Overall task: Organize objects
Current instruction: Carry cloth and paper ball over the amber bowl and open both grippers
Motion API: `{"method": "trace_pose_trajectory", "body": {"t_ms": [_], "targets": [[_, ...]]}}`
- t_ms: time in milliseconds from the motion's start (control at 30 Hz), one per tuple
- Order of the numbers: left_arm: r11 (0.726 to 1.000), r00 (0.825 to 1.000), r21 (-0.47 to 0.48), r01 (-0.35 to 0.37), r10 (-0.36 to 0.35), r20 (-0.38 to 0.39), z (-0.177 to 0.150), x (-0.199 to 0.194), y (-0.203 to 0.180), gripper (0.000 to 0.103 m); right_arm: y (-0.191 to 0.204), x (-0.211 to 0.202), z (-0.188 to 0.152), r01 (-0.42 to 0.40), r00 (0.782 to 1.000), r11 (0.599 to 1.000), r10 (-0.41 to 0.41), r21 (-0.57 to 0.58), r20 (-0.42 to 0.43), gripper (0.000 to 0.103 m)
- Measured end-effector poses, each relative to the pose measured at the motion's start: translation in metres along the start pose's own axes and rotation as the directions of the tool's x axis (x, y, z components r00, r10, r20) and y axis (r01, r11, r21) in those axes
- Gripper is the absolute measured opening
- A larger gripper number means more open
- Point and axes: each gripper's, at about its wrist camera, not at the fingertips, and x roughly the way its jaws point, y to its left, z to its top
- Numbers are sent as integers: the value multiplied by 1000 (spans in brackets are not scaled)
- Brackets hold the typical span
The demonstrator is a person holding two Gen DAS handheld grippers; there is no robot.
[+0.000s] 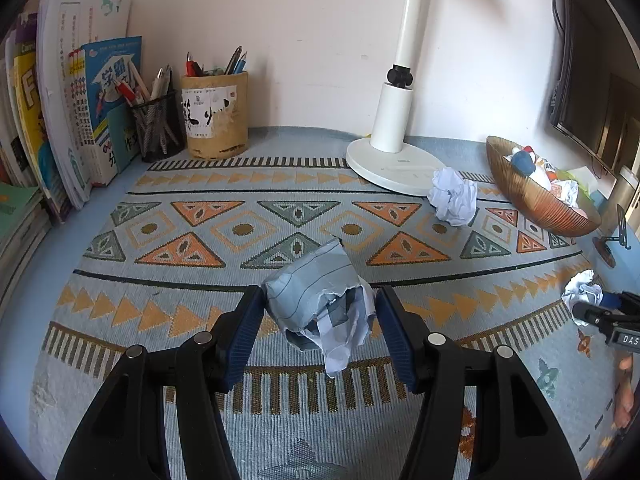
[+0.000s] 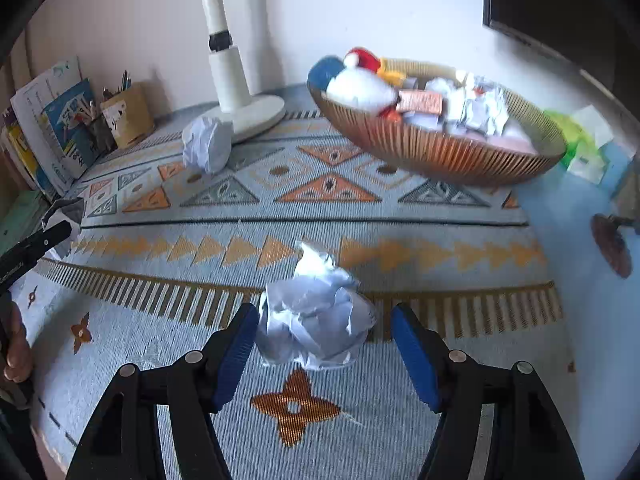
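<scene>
My left gripper point(image 1: 319, 304) is shut on a crumpled grey-blue lined paper ball point(image 1: 312, 292), both blue pads pressing its sides above the patterned mat point(image 1: 248, 200). My right gripper point(image 2: 324, 318) stands open around a crumpled white paper ball point(image 2: 316, 320) that rests on the mat point(image 2: 360, 216). Its left pad is at the ball's edge, and a gap shows on the right side. A third white paper ball point(image 1: 454, 196) point(image 2: 206, 144) lies by the lamp base. A ribbed brown bowl point(image 1: 532, 200) point(image 2: 440, 152) at the right holds paper balls, a plush toy and other small things.
A white desk lamp point(image 1: 384, 160) stands at the back wall. Two pen holders point(image 1: 216, 116) and a row of upright books point(image 1: 60, 100) fill the back left. A dark monitor point(image 1: 592, 80) hangs over the right edge. A small round stand point(image 2: 610, 244) sits beside the mat.
</scene>
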Motion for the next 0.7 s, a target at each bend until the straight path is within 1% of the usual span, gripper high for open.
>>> {"method": "trace_pose_trajectory", "body": {"t_ms": [33, 67, 167, 267, 333, 400, 433, 467, 533, 600, 667, 700], "targets": [[1000, 1000, 1, -1, 1, 1, 0, 0, 0, 56, 2, -3, 0, 4, 1000, 1000, -4, -9, 17, 54], [1000, 1000, 2, -3, 3, 3, 0, 0, 0, 56, 3, -3, 0, -7, 1000, 1000, 7, -17, 20, 50], [1000, 1000, 11, -9, 9, 7, 0, 0, -2, 55, 6, -3, -1, 35, 999, 999, -34, -31, 27, 47], [1000, 1000, 25, -10, 10, 8, 1, -1, -4, 55, 7, -7, -1, 37, 998, 998, -35, -43, 56, 46], [1000, 1000, 19, -4, 4, -5, 2, -3, -7, 53, 2, -11, 0, 14, 997, 999, -12, -29, 70, 45], [999, 999, 7, 49, -49, 0, 8, -15, -17, 53, -7, -18, 1, -26, 996, 1000, 26, 5, 90, 45], [998, 998, 19, 59, -59, 11, 12, -20, -24, 53, -15, -24, 2, -59, 993, 998, 55, 35, 106, 45], [996, 996, 52, 76, -77, 35, 22, -30, -40, 53, -25, -31, 4, -92, 989, 993, 83, 70, 119, 45], [989, 993, 113, 96, -104, 59, 41, -39, -67, 53, -42, -46, 14, -137, 980, 984, 119, 114, 157, 45], [973, 987, 198, 117, -136, 87, 65, -44, -104, 53, -64, -61, 30, -178, 966, 973, 144, 145, 216, 45], [954, 976, 248, 168, -196, 92, 90, -40, -138, 53, -94, -71, 56, -218, 948, 957, 162, 191, 272, 45], [942, 966, 263, 210, -241, 90, 105, -34, -158, 53, -103, -71, 64, -221, 946, 953, 157, 209, 284, 45]]}}
